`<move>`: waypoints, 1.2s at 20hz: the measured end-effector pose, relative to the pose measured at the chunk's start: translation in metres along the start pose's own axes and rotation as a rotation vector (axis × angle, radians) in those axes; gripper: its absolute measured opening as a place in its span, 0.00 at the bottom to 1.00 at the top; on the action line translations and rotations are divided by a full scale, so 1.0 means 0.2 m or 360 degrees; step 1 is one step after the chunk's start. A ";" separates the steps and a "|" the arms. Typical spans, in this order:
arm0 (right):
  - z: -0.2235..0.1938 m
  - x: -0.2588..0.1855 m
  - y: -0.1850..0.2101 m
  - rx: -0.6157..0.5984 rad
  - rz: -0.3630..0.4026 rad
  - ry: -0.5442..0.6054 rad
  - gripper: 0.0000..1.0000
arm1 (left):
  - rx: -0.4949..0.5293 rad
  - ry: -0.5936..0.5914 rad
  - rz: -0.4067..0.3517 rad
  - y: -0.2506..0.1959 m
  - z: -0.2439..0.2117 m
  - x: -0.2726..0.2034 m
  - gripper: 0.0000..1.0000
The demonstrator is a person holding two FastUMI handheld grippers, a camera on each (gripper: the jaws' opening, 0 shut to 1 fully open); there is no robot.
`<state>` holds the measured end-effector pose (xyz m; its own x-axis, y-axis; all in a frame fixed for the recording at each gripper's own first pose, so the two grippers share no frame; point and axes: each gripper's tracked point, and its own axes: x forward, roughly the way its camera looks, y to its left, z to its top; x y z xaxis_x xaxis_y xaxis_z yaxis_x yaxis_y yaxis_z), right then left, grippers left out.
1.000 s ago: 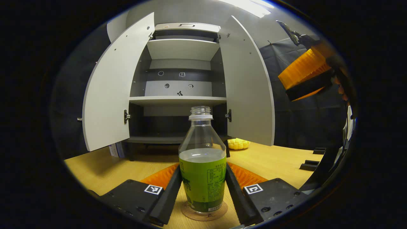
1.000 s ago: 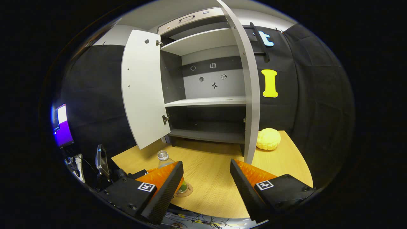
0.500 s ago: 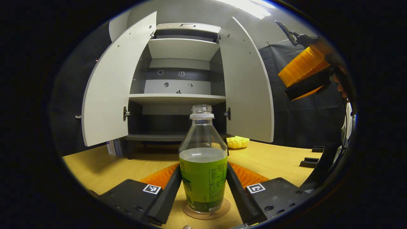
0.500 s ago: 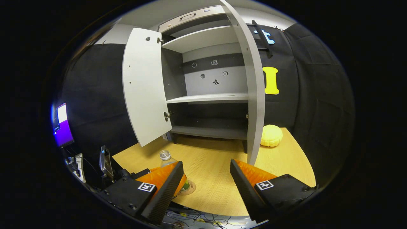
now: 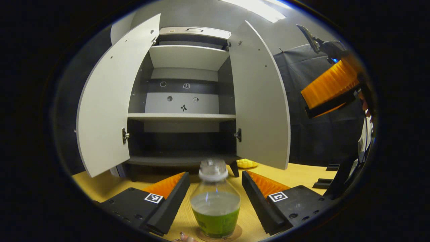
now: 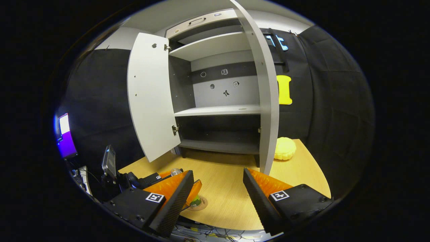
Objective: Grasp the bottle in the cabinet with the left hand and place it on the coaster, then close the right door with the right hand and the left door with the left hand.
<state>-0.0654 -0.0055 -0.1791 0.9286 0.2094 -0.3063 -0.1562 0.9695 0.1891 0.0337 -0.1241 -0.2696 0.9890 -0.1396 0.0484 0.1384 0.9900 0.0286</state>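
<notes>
From my left gripper view I see the bottle (image 5: pixel 215 201) standing upright on the coaster (image 5: pixel 239 231) on the wooden surface (image 5: pixel 295 173), in front of the cabinet (image 5: pixel 183 117). My left gripper (image 5: pixel 212 198) has its fingers spread apart on either side of the bottle, with a gap on both sides. Both the left door (image 5: pixel 107 104) and the right door (image 5: pixel 260 101) hang wide open. In the right gripper view, my right gripper (image 6: pixel 218 195) hovers above the surface with fingers apart, holding nothing, near the edge of the right door (image 6: pixel 265 90). A yellow object (image 6: pixel 285 148) lies beside the cabinet.
</notes>
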 end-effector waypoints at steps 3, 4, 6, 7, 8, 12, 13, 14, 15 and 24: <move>0.10 -0.02 -0.04 0.0000 -0.0080 -0.0059 0.98 | -0.0030 -0.0033 -0.0049 0.02 0.21 0.07 0.98; 0.14 -0.04 -0.06 0.0003 -0.0117 -0.0081 0.98 | -0.0041 -0.0045 -0.0067 0.03 0.29 0.08 0.98; 0.23 -0.06 -0.11 0.0019 -0.0208 -0.0127 0.98 | -0.0041 -0.0056 -0.0139 0.03 0.45 0.08 0.98; 0.29 -0.07 -0.14 0.0033 -0.0261 -0.0160 0.98 | -0.0029 -0.0057 -0.0157 0.05 0.51 0.07 0.98; 0.36 -0.09 -0.17 0.0047 -0.0313 -0.0204 0.98 | -0.0011 -0.0052 -0.0169 0.07 0.57 0.05 0.98; 0.59 -0.17 -0.25 0.0063 -0.0473 -0.0350 0.98 | 0.0014 -0.0038 -0.0231 0.16 0.75 -0.05 0.98; 0.63 -0.19 -0.27 0.0056 -0.0514 -0.0373 0.99 | 0.0009 -0.0039 -0.0248 0.19 0.80 -0.07 0.98; 0.66 -0.21 -0.30 0.0050 -0.0558 -0.0382 0.99 | -0.0004 -0.0023 -0.0265 0.22 0.83 -0.10 0.97; 0.68 -0.22 -0.33 0.0039 -0.0597 -0.0395 0.99 | -0.0022 -0.0013 -0.0276 0.26 0.86 -0.13 0.96; 0.99 -0.14 -0.65 0.0059 -0.0690 -0.0514 0.99 | -0.0035 0.0070 0.0191 0.92 1.10 -0.33 0.98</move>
<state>-0.0052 -0.1631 -0.0100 0.9624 -0.2645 -0.0623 0.2709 0.9519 0.1434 -0.0175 0.0615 -0.0474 0.9998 -0.0198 0.0060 0.0198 0.9998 0.0034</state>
